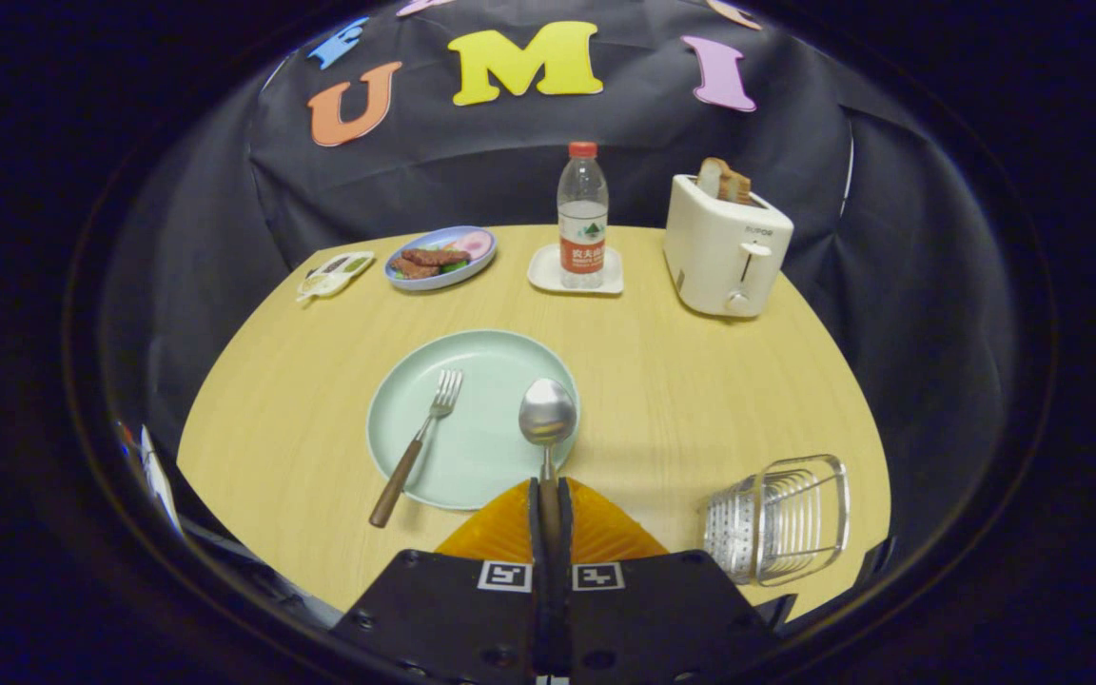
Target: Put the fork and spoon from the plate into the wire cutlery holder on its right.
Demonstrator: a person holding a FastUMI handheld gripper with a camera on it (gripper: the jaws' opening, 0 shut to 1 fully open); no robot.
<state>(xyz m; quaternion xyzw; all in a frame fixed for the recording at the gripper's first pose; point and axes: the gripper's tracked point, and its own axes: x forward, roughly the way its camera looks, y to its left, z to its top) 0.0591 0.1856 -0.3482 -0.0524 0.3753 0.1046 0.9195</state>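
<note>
A pale green plate [500, 357] lies on the wooden table just ahead of my fingers. On its left half rests a fork [418, 445] with a brown wooden handle that overhangs the near rim. The spoon [547, 416] points forward over the plate's right edge, its handle clamped between my orange fingers [500, 533]. My gripper [549, 495] is shut on that handle. The wire cutlery holder [781, 518] stands to the right of the plate, near the table's front right edge, beside my fingers.
A white toaster [724, 247] with bread slices stands at the back right. A water bottle [582, 214] on a white coaster sits at the back centre. A blue plate of food [440, 257] and a small packet [334, 274] lie at the back left.
</note>
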